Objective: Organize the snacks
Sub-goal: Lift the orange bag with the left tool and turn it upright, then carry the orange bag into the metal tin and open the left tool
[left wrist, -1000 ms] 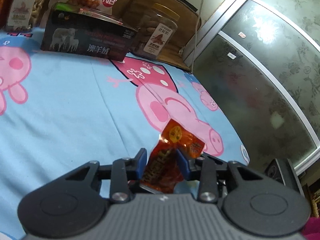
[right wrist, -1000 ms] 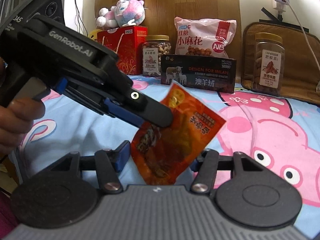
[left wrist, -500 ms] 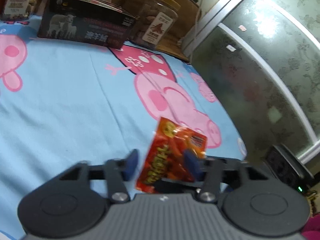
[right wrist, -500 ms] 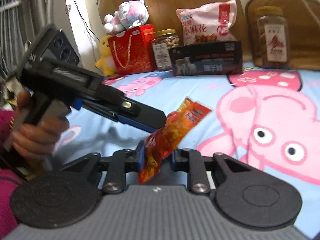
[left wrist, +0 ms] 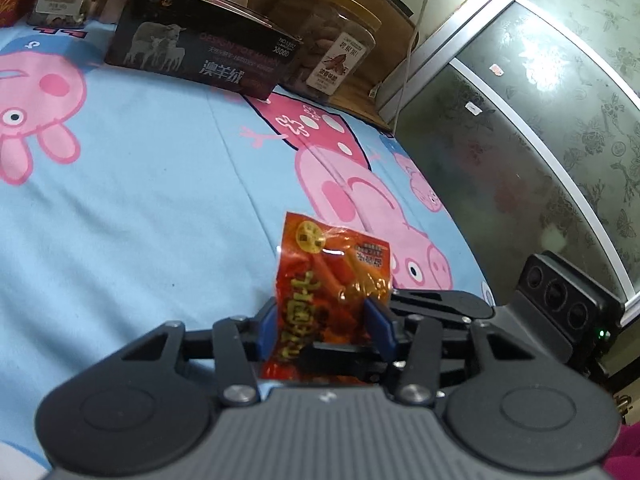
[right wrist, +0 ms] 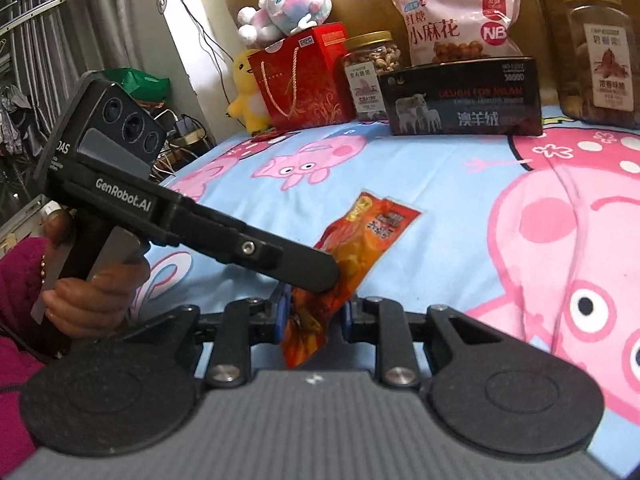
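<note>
An orange-red snack packet (left wrist: 328,280) hangs above the blue cartoon-pig bedsheet (left wrist: 140,200), between both grippers. My right gripper (right wrist: 314,314) has its blue pads pressed on the packet's (right wrist: 360,240) lower end, and its jaws are easing open slightly. My left gripper (left wrist: 322,330) reaches in from the left of the right wrist view, with the packet between its jaws, which are closing. Its blue pads stand at the packet's two side edges without visibly squeezing it. A hand (right wrist: 88,296) in a magenta sleeve holds the left gripper's handle.
Along the headboard stand a dark box with sheep (right wrist: 460,100), a pink snack bag (right wrist: 456,20), two nut jars (right wrist: 368,76) (right wrist: 600,52), a red gift bag (right wrist: 304,80) and plush toys (right wrist: 288,4). A glass cabinet door (left wrist: 520,120) is at the bed's right.
The right gripper closed on the packet's lower end and rolled, turning the packet. The left gripper let go of it, spread its jaws, then narrowed them again around it.
</note>
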`<state>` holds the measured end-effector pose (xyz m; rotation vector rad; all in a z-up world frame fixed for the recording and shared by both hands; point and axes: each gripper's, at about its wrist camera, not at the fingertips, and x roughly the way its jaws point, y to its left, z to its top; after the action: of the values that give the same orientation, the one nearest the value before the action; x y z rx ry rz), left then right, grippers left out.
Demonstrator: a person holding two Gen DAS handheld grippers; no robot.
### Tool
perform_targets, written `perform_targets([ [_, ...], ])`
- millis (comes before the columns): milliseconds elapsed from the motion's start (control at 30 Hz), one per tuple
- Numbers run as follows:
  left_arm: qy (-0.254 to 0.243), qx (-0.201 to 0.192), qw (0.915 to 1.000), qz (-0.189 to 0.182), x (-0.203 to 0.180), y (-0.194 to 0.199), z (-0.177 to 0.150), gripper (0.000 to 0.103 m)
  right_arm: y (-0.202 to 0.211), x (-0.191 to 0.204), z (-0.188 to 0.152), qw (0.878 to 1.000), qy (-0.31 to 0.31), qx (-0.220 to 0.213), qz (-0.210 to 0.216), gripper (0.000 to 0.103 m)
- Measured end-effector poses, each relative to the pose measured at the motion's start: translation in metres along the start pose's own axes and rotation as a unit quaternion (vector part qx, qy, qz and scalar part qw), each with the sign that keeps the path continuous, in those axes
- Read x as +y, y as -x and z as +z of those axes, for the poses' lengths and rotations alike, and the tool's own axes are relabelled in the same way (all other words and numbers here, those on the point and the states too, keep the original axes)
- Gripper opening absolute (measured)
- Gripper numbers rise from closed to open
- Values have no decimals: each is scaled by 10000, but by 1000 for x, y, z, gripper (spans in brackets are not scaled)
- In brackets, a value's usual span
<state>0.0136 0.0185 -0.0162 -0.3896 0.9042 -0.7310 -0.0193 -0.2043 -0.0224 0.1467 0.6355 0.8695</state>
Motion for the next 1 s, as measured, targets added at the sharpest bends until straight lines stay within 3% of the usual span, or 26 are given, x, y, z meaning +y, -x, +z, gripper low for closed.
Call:
perform_targets([
  [367,325,20,9992,-236,13,0,-1,26,14,-10,-7,9995,-280,-49,-118,30],
  [500,308,45,9995,-86,14,-2,-2,4,24,-13,-11,9989,-375,-96,-267,30],
  [633,311,89,9993,-192,14,-6,-4,6,25,-14,-13,9987,-394,-129,-284,30],
  [667,278,97,9993,-216,12,-5,-4,10,24,-14,-12,9988,-404,-124,-262,29],
  [733,330,91,9987,-389,13,-4,-3,28,23,-18,-12,9986,-464,-149,-186,29],
  [1000,414,-64,9966,-709,14,6,-1,43,29,-33,-9,9895,-1178,-603,585,25],
])
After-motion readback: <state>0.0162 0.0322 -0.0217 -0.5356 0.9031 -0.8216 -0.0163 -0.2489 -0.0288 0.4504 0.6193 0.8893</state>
